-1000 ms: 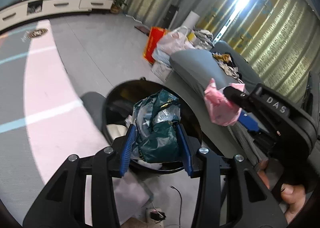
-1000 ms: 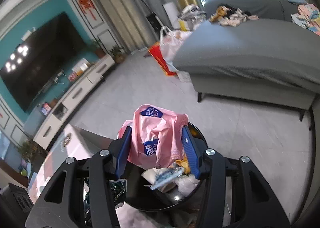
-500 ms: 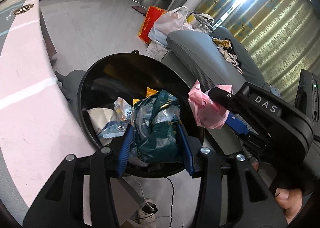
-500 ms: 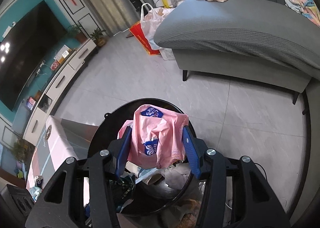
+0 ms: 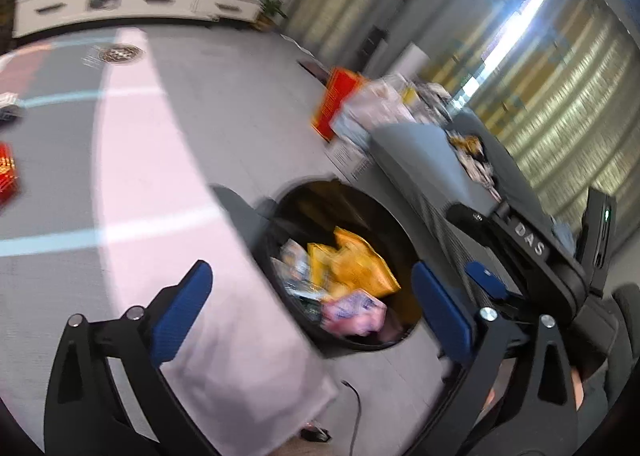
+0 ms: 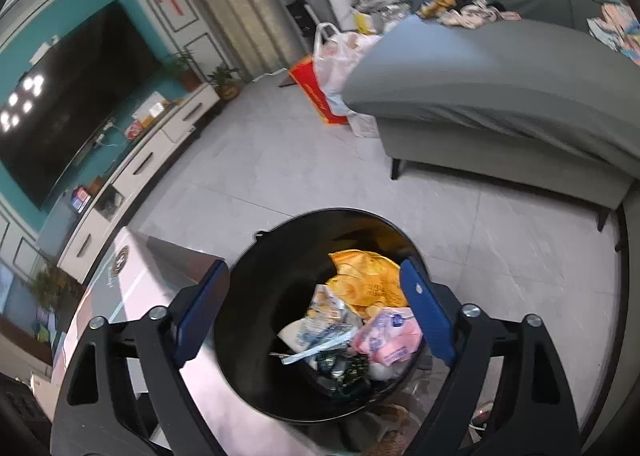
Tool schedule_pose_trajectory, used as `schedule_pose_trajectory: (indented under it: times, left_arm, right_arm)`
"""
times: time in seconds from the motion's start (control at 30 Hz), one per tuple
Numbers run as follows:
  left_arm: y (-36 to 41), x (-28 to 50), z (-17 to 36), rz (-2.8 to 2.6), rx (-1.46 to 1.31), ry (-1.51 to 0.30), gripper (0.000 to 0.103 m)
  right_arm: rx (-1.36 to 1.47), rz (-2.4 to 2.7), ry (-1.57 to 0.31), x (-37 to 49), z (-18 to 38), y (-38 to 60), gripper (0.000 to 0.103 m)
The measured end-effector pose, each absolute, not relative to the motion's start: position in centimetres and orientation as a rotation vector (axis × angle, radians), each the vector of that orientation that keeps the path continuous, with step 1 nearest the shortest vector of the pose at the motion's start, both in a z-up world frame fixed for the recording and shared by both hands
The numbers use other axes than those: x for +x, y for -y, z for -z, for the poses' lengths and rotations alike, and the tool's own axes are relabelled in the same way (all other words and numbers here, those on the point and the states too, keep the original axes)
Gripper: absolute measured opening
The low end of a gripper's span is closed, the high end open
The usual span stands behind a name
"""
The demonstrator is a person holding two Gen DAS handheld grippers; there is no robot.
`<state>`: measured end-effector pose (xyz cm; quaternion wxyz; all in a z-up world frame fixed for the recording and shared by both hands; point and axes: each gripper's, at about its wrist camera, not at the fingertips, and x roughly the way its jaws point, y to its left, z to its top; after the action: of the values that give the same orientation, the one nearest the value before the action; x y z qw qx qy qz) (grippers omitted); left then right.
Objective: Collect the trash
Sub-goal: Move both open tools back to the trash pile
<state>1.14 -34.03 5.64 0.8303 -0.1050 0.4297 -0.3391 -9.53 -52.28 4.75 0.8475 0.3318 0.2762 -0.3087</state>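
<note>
The black bin [image 6: 248, 336] holds a yellow wrapper [image 6: 368, 280], the pink bag [image 6: 390, 334] and green bag [image 6: 344, 370]; both bags were held a second ago; the left gripper [image 5: 316, 304] and right gripper [image 6: 316, 308] have just been opening, their fingers [image 6: 426, 310] now spread with nothing between them.

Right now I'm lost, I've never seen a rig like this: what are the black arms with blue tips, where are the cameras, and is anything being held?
A person holds a two-finger gripper in each hand, each with a fisheye camera looking along its fingers. One picture is from the left gripper, the other from the right gripper. Both have just been opening and hold nothing. Below stands a black trash bin containing a pink bag, a dark green bag and a yellow wrapper. Behind it is a grey sofa.
</note>
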Motion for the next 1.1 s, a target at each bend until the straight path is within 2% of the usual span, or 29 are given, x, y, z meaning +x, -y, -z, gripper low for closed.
schedule_pose_trajectory:
  times: [0.13, 0.5, 0.6, 0.73, 0.87, 0.97, 1.1]
  left_arm:
    - [27.4, 1.6, -8.0, 0.571, -0.248, -0.843, 0.1]
    - [6.9, 1.6, -10.9, 0.114, -0.308, -0.758, 0.1]
    - [2.6, 1.4, -10.0, 0.028, -0.321, -0.762, 0.1]
    - [-3.6, 1.3, -7.0, -0.041, -0.493, -0.775, 0.1]
    - [-5.8, 1.9, -3.9, -0.022, -0.6, -0.836, 0.1]
    - [-6.5, 2.1, -2.8, -0.015, -0.622, -0.865, 0.1]
    - [-6.7, 1.9, -2.5, -0.022, -0.609, -0.861, 0.1]
  right_arm:
    - [0.64, 0.597, -0.554, -8.4, -6.5, 50.0, 0.095]
    - [0.435, 0.401, -0.533, -4.7, -10.1, 41.7, 0.095]
    - [0.369, 0.323, -0.539, -3.4, -10.6, 38.7, 0.095]
    - [0.316, 0.194, -0.559, -1.4, -10.7, 34.4, 0.095]
    - [0.273, 0.045, -0.583, 0.5, -10.0, 30.1, 0.095]
    - [0.217, -0.057, -0.642, 2.2, -8.6, 26.6, 0.083]
    - [0.2, -0.146, -0.746, 4.9, -6.7, 23.1, 0.05]
